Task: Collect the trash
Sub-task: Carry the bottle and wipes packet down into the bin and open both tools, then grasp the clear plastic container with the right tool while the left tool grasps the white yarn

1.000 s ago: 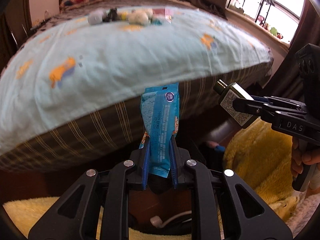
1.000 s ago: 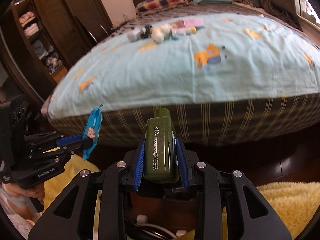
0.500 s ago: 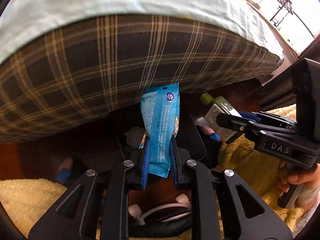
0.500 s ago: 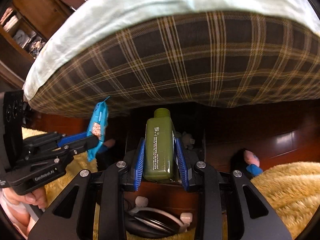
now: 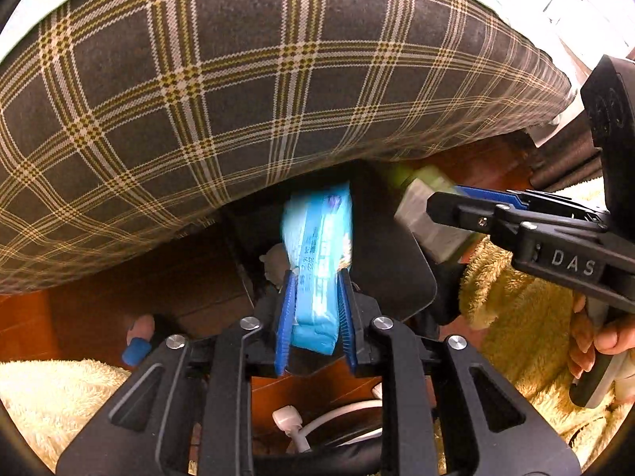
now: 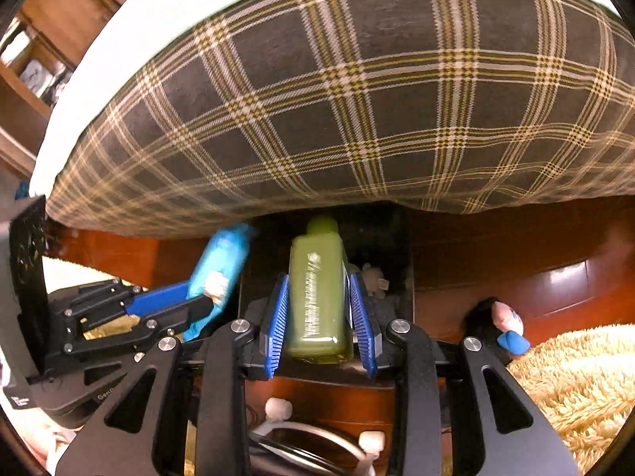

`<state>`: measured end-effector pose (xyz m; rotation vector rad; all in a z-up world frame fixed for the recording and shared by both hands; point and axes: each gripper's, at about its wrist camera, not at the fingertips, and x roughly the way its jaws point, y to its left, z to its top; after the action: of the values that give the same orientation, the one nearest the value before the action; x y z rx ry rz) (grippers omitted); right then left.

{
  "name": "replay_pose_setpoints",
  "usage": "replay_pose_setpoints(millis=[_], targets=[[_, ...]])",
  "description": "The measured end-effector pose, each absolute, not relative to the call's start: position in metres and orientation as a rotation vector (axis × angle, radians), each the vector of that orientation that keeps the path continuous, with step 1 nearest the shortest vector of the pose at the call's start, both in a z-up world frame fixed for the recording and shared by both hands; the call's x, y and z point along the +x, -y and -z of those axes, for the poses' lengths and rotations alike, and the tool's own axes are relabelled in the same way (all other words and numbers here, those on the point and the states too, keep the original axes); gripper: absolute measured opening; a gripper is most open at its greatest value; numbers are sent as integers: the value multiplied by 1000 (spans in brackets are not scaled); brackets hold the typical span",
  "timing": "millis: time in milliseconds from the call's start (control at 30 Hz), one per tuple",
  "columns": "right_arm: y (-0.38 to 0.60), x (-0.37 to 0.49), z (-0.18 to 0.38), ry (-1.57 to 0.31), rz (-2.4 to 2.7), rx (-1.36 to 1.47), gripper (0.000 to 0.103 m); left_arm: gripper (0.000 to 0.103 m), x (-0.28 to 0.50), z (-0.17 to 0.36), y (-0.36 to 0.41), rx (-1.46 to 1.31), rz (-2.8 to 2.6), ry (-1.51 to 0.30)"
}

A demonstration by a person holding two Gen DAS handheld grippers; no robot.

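Left tongs (image 5: 315, 309) were opening, blue wrapper (image 5: 317, 250) between the pads; right tongs (image 6: 320, 317) clamped the green bottle (image 6: 317, 289), both above the black bin (image 5: 389, 261) by the bed (image 5: 238, 91). Wrapper looked light and floppy, so grip mid-body. Bottle looked stiff and slick; hold its flat sides.

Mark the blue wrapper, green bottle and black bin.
blue wrapper (image 5: 317, 246): left wrist view, printed face.
green bottle (image 6: 317, 297): right wrist view, front of body.
black bin (image 5: 389, 261): left wrist view, right inner wall.
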<state>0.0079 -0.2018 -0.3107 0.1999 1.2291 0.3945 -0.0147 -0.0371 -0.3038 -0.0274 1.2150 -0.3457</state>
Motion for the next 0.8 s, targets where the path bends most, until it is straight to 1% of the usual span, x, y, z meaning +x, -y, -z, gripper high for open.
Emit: replay_pose_setpoints(millis=[167,267,300,333,367,433,533,600,700,800], targets=[[212,14,310,-1228,-390,215,34,27,-17,308,28,-40,334,-1217],[217,17,304,-1220,-382,216,34,34,-16,302,24,-49,328,-1208],[219,18,301,-1215,-379,219,36,38,-17,299,22,-51,326,-1198],[224,19,297,-1210,-378,223,42,43,-18,295,19,-49,323,-1184],[225,17,292,-1204,-378,225,46,45,-20,289,18,-43,316,-1161],[230,16,284,-1183,-381,225,68,58,-23,277,16,-31,307,-1115],[235,15,270,-1150,-389,220,81,69,-28,259,12,-15,290,-1050],[241,16,256,-1122,-392,218,86,75,-30,245,7,-21,283,-1014],[250,17,229,-1060,-387,220,87,84,-35,221,-2,-15,243,-928],[259,19,191,-962,-381,219,87,86,-34,196,-7,8,238,-872]])
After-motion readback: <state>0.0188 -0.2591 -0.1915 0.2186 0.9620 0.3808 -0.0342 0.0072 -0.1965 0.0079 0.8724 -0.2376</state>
